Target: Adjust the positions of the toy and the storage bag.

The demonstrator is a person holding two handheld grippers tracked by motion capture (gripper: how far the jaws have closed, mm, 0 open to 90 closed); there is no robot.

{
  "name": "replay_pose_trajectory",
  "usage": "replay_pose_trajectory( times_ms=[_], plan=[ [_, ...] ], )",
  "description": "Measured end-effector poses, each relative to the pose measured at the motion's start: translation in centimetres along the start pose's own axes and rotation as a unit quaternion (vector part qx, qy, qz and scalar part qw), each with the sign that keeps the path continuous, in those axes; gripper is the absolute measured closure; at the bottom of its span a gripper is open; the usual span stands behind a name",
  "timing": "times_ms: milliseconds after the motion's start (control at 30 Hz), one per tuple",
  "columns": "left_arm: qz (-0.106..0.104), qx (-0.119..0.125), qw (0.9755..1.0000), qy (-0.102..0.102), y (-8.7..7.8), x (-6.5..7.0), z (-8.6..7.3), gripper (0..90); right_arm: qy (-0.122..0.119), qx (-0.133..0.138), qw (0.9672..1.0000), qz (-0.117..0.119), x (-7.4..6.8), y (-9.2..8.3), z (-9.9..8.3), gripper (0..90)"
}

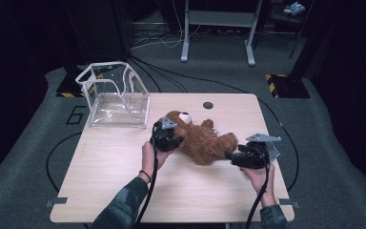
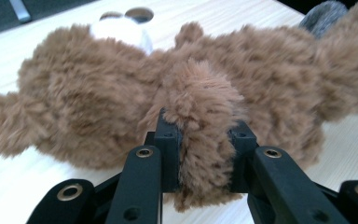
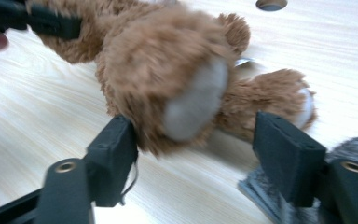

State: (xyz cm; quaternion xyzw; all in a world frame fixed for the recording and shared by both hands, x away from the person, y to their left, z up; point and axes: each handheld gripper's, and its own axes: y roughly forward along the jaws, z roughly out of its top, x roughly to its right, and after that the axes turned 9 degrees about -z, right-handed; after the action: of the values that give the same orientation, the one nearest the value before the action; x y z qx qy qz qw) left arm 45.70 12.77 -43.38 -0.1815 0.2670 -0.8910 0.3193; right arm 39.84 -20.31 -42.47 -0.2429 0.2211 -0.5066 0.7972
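Lying on the table [image 1: 124, 191] near the clear bin [image 1: 116, 98], the teddy bear [image 1: 202, 138] had one limb pinched by the left gripper [image 2: 204, 135]; the right gripper [image 3: 193, 144] stood wide around its foot, not pressing.

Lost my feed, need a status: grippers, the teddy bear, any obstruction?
Left gripper clamped on a limb of the teddy bear. Right gripper open around its foot. Bear lying on table. Nothing blocking.

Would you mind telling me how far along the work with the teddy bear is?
Done: the left gripper has clamped one limb of the teddy bear. In hand: the right gripper stands open around a foot, not yet gripping. Left: the bear lies on the table, beside the clear bag.
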Motion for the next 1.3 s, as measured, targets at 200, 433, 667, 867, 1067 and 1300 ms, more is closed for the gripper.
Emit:
replay_pose_trajectory(
  times_ms=[200,433,667,867,1067,1300],
  plan=[
    [-0.001,-0.009,0.9999,-0.010,-0.4,-0.9,-1.8,72.7,0.024,-0.020,0.9991,-0.029,2.4,-0.1,-0.3,22.3],
    [-0.003,-0.014,0.9998,-0.016,-0.5,-1.2,-2.6,71.8,0.000,-0.071,0.9971,-0.026,1.9,3.9,0.9,15.2],
    [-0.004,-0.023,0.9996,-0.016,-0.3,-1.5,-3.3,71.9,-0.025,-0.115,0.9929,-0.013,1.4,7.5,2.1,7.1],
    [-0.005,-0.017,0.9994,-0.030,-0.1,-1.9,-3.8,72.1,-0.053,-0.142,0.9885,-0.002,0.9,9.4,2.0,15.8],
    [-0.005,-0.014,0.9995,-0.030,0.0,-1.9,-3.9,72.4,-0.059,-0.153,0.9864,0.006,0.7,10.0,1.7,34.4],
    [0.004,-0.002,1.0000,-0.007,-0.2,-1.6,-3.7,73.9,-0.071,-0.138,0.9879,0.004,0.5,9.8,1.4,66.3]
  ],
)
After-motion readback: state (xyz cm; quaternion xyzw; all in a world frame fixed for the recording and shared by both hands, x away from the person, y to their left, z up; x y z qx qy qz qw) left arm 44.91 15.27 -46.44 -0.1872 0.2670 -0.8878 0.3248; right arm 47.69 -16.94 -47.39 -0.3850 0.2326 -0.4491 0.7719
